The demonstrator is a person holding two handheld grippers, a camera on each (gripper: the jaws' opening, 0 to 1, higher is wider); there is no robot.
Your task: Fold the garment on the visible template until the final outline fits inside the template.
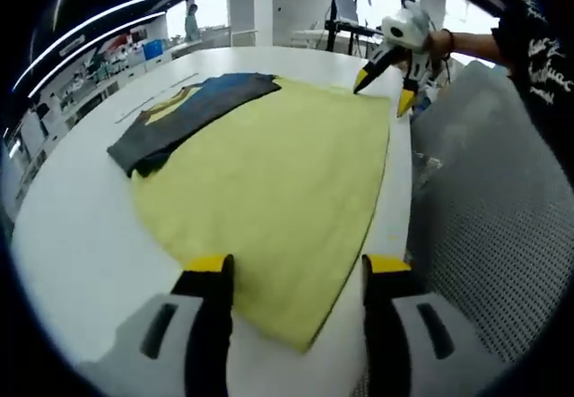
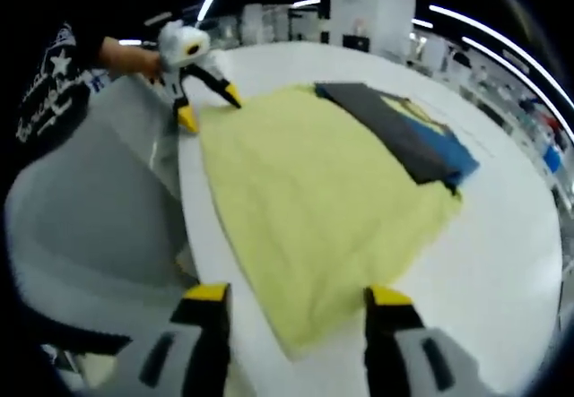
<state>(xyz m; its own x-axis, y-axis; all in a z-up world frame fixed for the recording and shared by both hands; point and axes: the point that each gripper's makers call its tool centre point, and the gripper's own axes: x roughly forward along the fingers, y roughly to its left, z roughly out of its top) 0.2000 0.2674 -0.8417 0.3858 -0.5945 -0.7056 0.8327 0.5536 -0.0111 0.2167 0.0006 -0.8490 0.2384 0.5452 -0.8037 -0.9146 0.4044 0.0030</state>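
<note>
Left gripper view
- Table: a white table (image 1: 81, 236) carries everything, with a grey mesh surface (image 1: 493, 236) along its near edge.
- Yellow cloth: a large yellow cloth (image 1: 278, 191) lies flat across the table, one corner reaching down between this gripper's jaws.
- Garment: a dark grey garment (image 1: 184, 115) with blue and yellow parts lies folded on the far left part of the cloth, partly over its edge onto the table.
- Left gripper: the left gripper (image 1: 296, 280) hangs over the near corner of the cloth, its yellow-tipped jaws wide apart and holding nothing.
- Right gripper: the right gripper (image 1: 384, 90) is at the far corner of the cloth, held by a hand (image 1: 439, 43); its jaws are spread, tips at the cloth's edge.

Right gripper view
- Right gripper: jaws apart over a near corner of the yellow cloth (image 2: 314, 200), nothing between them (image 2: 296, 294).
- Left gripper: the left gripper (image 2: 209, 110) is at the far left corner of the cloth, jaws spread.
- Garment: it lies folded (image 2: 404, 133) on the far right side of the cloth.
- Table: white top (image 2: 502, 254) on the right.
</note>
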